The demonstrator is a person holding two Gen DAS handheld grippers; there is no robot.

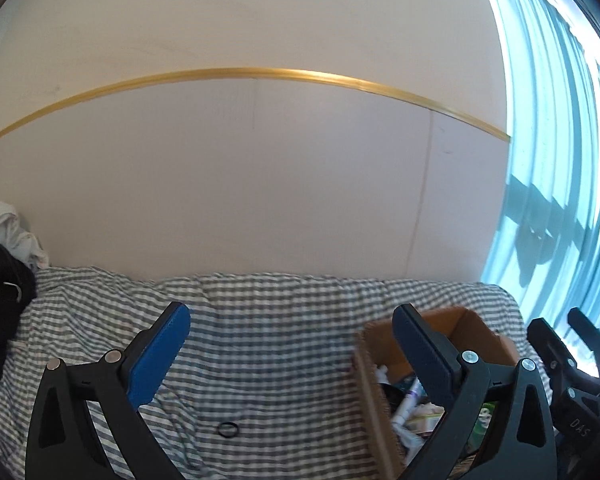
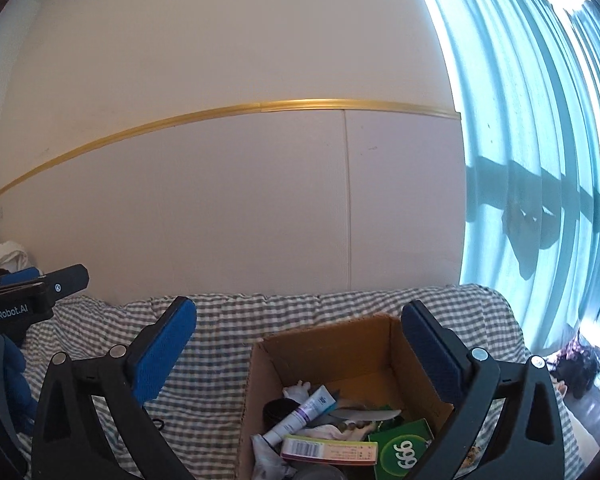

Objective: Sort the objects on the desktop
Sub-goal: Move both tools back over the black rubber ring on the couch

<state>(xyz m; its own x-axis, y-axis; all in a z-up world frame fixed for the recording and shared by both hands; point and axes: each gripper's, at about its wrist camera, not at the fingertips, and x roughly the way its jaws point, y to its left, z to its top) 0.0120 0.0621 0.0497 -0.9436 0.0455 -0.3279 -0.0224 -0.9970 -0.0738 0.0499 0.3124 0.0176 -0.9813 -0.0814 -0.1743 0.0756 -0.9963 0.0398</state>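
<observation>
An open cardboard box (image 2: 340,344) stands on the checked cloth (image 2: 220,344). It holds a white tube (image 2: 304,412), a green "999" carton (image 2: 404,446), a flat box with a barcode (image 2: 328,450), a knife-like blade (image 2: 364,414) and other small items. The box also shows in the left wrist view (image 1: 452,320). My right gripper (image 2: 300,336) is open and empty above the box. My left gripper (image 1: 292,332) is open and empty, left of the box. A black hair tie (image 1: 228,429) lies on the cloth below the left gripper.
A white wall with a gold strip (image 1: 260,73) rises behind the surface. A teal curtain (image 2: 540,160) hangs at the right. Black and white clothing (image 1: 0,264) lies at the far left. The left gripper's body (image 2: 24,300) shows at the left edge of the right wrist view.
</observation>
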